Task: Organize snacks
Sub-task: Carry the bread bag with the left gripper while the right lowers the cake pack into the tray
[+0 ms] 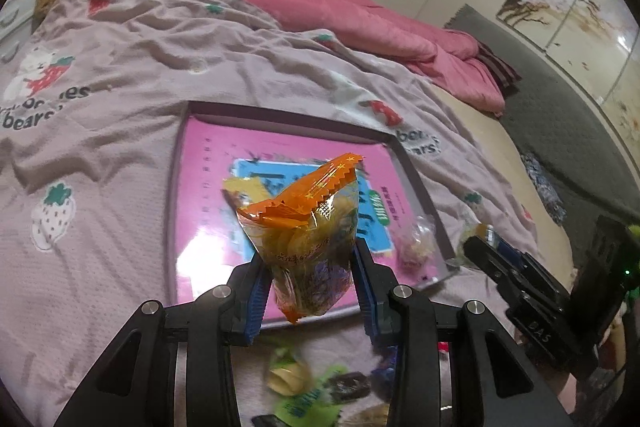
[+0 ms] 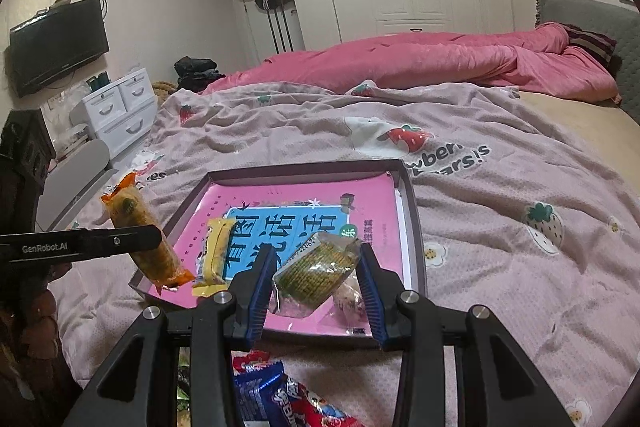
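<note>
A bedroom, with a bed under a pale pink strawberry blanket (image 2: 500,187) and on it a shallow tray (image 2: 412,195) lined with a pink printed sheet, which serves as the landmark here. Each hand-held gripper carries a snack toward that tray. The left hand-held gripper (image 1: 310,279) is closed on an orange-topped snack packet (image 1: 308,227), pinched at its lower half between the blue pads, the packet standing upright above the tray's near edge; in the right wrist view the same packet hangs over the tray's near left corner. The right hand-held gripper (image 2: 318,283) has a clear-wrapped green-and-yellow biscuit pack (image 2: 316,275) between its pads above the tray's near edge; the left pad touches the wrapper, but whether the right pad presses it cannot be told, so the grip looks light.

Already inside the tray lie a yellow bar (image 2: 214,259) near its left side and a small clear-wrapped sweet (image 2: 350,297) near its right front corner. The step in hand appears to be placing: the next move likely calls for lowering each packet onto a bare patch of the tray and parting the pads, keeping clear of what lies there.

Short of the tray's near edge, more loose snacks (image 2: 276,395) wait on the blanket
</note>
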Tool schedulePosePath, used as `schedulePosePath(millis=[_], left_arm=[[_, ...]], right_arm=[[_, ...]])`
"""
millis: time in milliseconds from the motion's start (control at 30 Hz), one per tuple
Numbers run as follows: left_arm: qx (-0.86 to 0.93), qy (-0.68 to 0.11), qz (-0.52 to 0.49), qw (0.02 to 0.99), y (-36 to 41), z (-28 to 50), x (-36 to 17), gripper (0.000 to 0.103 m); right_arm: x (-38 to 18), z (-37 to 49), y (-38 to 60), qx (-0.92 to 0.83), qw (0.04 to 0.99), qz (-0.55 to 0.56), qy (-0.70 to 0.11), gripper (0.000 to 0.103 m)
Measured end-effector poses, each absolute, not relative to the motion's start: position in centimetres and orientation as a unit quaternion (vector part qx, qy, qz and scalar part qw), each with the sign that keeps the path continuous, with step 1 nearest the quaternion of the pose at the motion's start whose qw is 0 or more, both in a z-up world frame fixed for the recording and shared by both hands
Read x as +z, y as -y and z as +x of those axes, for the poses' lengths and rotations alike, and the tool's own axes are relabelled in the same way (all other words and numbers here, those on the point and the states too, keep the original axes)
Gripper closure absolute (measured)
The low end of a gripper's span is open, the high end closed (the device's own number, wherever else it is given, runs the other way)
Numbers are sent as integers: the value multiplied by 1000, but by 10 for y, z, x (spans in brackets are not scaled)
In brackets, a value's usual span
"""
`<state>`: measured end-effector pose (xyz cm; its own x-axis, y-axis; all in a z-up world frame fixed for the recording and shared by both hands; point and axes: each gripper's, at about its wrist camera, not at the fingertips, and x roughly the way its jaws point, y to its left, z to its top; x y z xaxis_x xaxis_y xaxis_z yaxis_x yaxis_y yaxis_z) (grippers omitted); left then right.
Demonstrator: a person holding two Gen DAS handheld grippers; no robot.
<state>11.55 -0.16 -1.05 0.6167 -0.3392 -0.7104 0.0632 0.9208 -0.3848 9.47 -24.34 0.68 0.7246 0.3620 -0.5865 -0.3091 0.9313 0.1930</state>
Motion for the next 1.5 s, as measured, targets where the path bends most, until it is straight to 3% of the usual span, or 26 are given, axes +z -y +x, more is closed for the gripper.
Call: schedulePosePath(millis=[1500], left_arm=[[-93,-483,-152,857,-5,139,-56,63]], right_arm=[[-40,129,216,198,902,-2,-384,61]])
